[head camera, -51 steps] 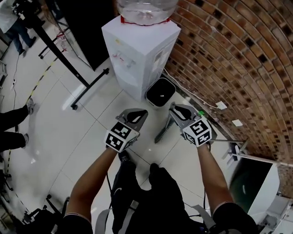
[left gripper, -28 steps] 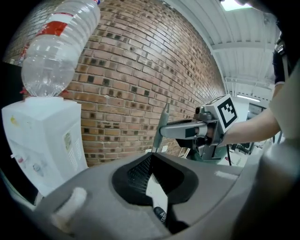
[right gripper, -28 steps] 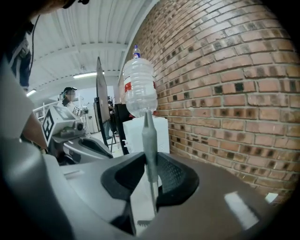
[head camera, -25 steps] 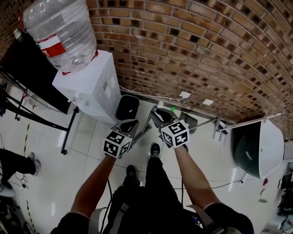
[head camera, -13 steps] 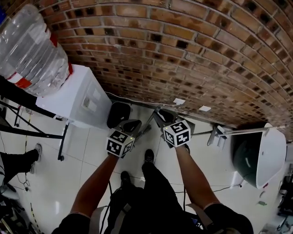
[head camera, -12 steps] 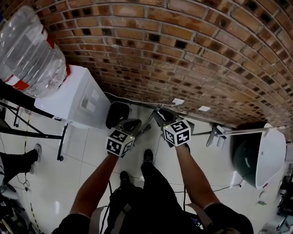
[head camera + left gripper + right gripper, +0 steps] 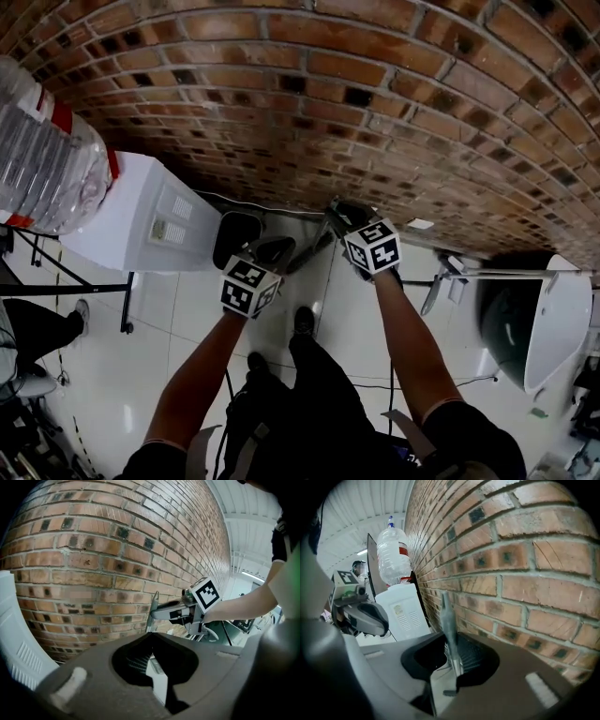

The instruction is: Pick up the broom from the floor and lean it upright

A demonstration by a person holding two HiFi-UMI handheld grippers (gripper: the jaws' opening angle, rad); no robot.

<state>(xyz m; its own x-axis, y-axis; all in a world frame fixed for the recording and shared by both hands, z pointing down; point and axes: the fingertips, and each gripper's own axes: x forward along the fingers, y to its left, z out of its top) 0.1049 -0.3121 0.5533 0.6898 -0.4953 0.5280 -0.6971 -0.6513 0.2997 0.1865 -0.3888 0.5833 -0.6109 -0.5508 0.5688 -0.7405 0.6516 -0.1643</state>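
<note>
The broom (image 7: pixel 309 251) is a slim grey stick. My right gripper (image 7: pixel 339 217) is shut on it close to the brick wall (image 7: pixel 375 112). In the right gripper view the broom (image 7: pixel 449 625) stands upright between the jaws, its upper end just in front of the bricks. From the left gripper view, the broom (image 7: pixel 152 613) sticks up from the right gripper's tip beside the wall. My left gripper (image 7: pixel 277 248) hangs a little to the left and nearer to me, apart from the broom. Its jaws (image 7: pixel 151 637) meet at the tips with nothing in them.
A white water dispenser (image 7: pixel 141 225) with a clear bottle (image 7: pixel 42 159) stands at the left against the wall, a black bin (image 7: pixel 232 236) beside it. A white tub (image 7: pixel 544 319) and a thin metal pole (image 7: pixel 506 274) lie at the right. The person's feet (image 7: pixel 302 323) are below the grippers.
Both grippers have moved closer to the brick wall, the right one carrying the broom. The right gripper now sits higher in the head view and nearer the bricks.
</note>
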